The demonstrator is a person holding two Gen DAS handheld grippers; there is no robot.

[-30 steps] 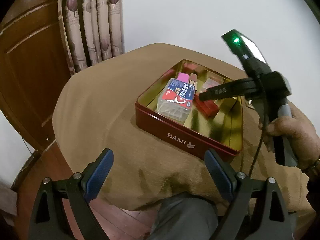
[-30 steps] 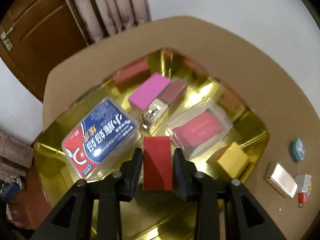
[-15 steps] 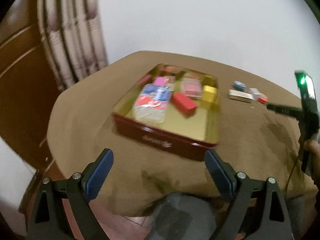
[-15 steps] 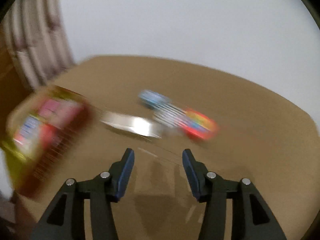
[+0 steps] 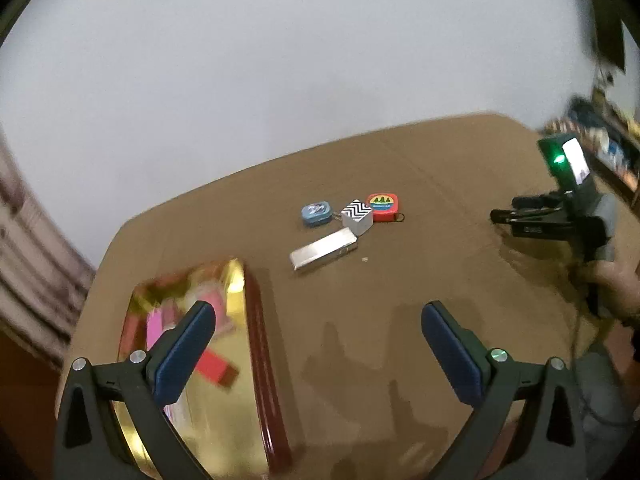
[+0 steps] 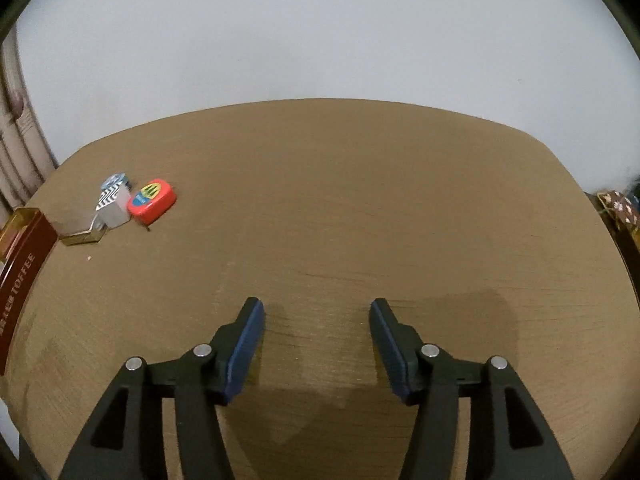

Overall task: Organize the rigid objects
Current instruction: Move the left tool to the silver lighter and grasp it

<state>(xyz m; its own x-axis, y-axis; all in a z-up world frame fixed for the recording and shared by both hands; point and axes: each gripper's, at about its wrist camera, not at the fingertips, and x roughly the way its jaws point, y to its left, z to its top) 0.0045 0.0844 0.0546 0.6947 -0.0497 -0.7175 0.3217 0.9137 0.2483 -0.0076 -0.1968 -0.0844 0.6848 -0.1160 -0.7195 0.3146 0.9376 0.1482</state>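
Four small things are lying loose on the brown-clothed round table point(image 6: 360, 208), clustered near its middle in the left wrist view: a long silver rectangular box point(image 5: 323, 248), a blue oval keychain case point(image 5: 317, 213), a cube with a black-and-white zigzag top point(image 5: 357, 216) and a red rounded-square case with a coloured round label point(image 5: 383, 207). We are seeing the silver box lying flat, its long axis running from lower left to upper right, its upper-right end just beside the zigzag cube; whether they are touching we cannot tell. The three small cases are sitting in a row, close together.

We are holding the left gripper point(image 5: 318, 322) above the table edge, its jaws opening to their widest with nothing between them. Under its left finger, the dark red rectangular tin with a gold inside point(image 5: 268, 364) is lying with its long side running away from us; the things inside it are blurred into pink and red shapes and partly covered by the finger.

We are holding the right gripper point(image 6: 316, 312) over bare cloth, well apart from the cluster, its jaws opening at a middling width and empty. In its view the tin is cut off at the left edge, and the silver box is half hidden behind the cube.
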